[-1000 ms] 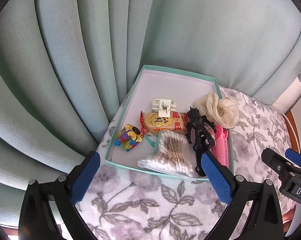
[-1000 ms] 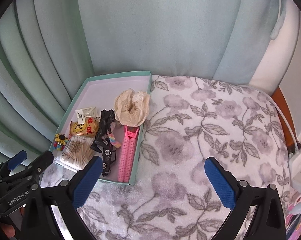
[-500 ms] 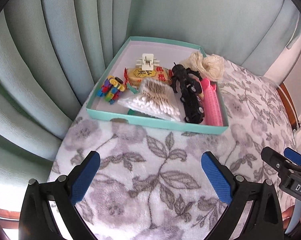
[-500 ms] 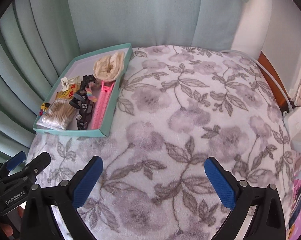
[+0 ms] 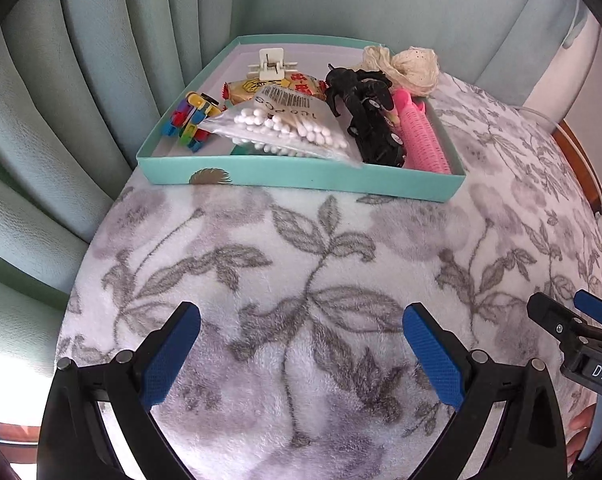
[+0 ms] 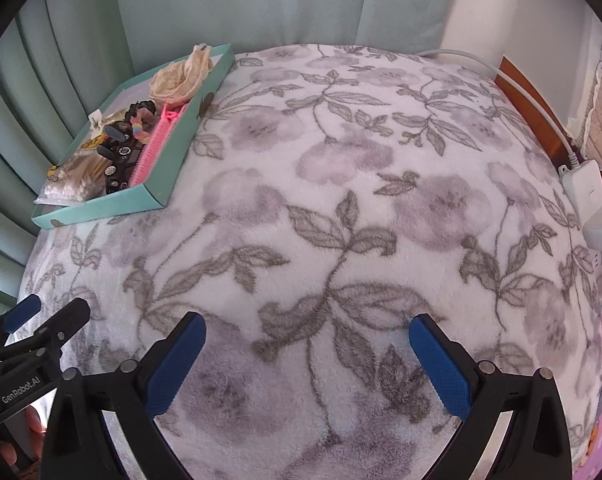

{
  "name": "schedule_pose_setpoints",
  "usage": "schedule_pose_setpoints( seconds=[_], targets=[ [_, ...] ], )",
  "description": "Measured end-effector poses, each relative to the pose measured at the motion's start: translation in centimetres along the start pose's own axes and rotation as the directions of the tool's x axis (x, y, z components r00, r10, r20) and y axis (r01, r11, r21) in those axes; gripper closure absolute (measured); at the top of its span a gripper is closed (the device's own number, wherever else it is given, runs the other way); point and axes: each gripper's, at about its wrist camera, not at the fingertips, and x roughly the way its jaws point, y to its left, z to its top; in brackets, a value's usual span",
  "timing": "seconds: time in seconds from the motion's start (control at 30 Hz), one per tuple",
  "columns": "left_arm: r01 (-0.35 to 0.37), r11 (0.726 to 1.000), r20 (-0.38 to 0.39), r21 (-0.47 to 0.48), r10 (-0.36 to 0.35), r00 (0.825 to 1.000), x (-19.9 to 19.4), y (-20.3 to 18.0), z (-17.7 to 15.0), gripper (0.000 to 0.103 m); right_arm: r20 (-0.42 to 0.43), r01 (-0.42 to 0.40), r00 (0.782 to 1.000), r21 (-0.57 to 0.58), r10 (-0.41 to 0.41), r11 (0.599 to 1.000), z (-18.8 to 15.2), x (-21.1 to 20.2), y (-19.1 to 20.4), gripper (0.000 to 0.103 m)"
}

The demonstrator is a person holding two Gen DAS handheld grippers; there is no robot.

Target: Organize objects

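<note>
Your left gripper (image 5: 301, 354), marked "GenRobot.AI", and right gripper (image 6: 307, 362), marked "DAS", each hold blue textured fingers (image 5: 169, 354) spread wide, gripping nothing. Both hover over a fleecy floral blanket (image 6: 341, 200). The teal cardboard tray (image 5: 301, 178) lies well beyond the fingers, far left. Its clear cotton-swab bag (image 5: 289, 128) reads "100 PCS"; a pink ridged roller (image 5: 423, 136) lies rightmost.

Floral blanket (image 6: 341, 184) bare, open ahead; teal box (image 5: 301, 176) blocks far left corner; white adapter (image 6: 585, 188) at right edge
</note>
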Motion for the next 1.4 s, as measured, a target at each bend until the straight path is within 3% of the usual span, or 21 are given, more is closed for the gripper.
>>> schedule_pose_setpoints(
  seconds=[0.6,1.4],
  targets=[
    [-0.009,1.0,-0.001,0.002,0.009,1.0,1.1,0.3,-0.9,0.002,0.005,0.024,1.0,-0.015,-0.024,1.0,0.0,0.7,-0.1,0.0],
    [-0.003,1.0,0.096,0.016,0.002,0.995,0.6,-0.3,-2.9,0.0,0.066,0.058,0.996,-0.034,-0.056,0.998,-0.8,0.7,0.3,0.0]
  ],
)
